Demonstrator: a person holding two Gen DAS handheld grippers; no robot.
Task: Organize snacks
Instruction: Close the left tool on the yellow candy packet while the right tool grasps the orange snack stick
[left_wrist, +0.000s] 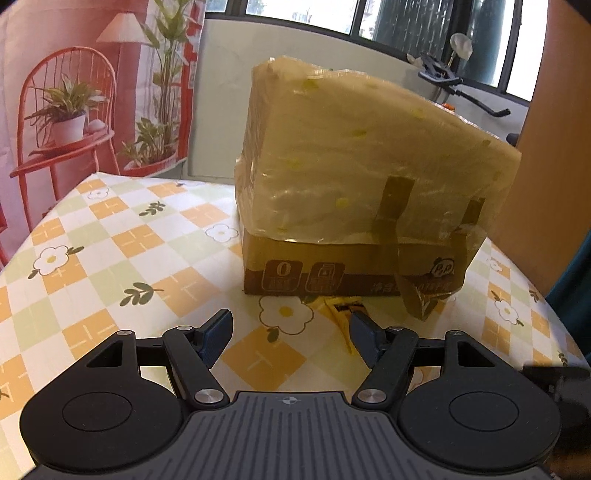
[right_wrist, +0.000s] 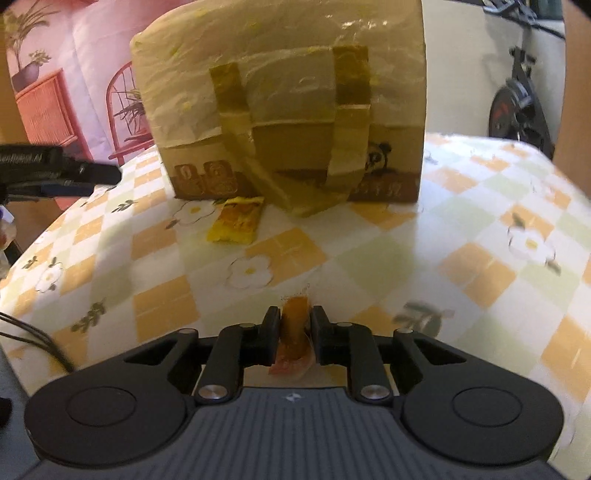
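Observation:
A cardboard box (left_wrist: 347, 273) lined with a tall yellowish plastic bag (left_wrist: 369, 155) stands on the checked tablecloth (left_wrist: 129, 240). My left gripper (left_wrist: 291, 332) is open just in front of the box, low over the cloth, with nothing between its fingers. A yellow snack packet (left_wrist: 338, 314) lies flat by the box's foot, partly behind the right finger. In the right wrist view my right gripper (right_wrist: 294, 314) is shut on a small orange snack packet (right_wrist: 293, 332), held upright above the cloth. The yellow packet (right_wrist: 236, 225) and the box (right_wrist: 388, 162) lie ahead of it, and the left gripper (right_wrist: 55, 170) enters from the left.
The table (right_wrist: 480, 229) ends at the left and right of both views. A printed backdrop with red chairs and plants (left_wrist: 74, 110) hangs at the left, a wooden panel (left_wrist: 546, 147) stands at the right, and an exercise bike (right_wrist: 517, 107) is behind.

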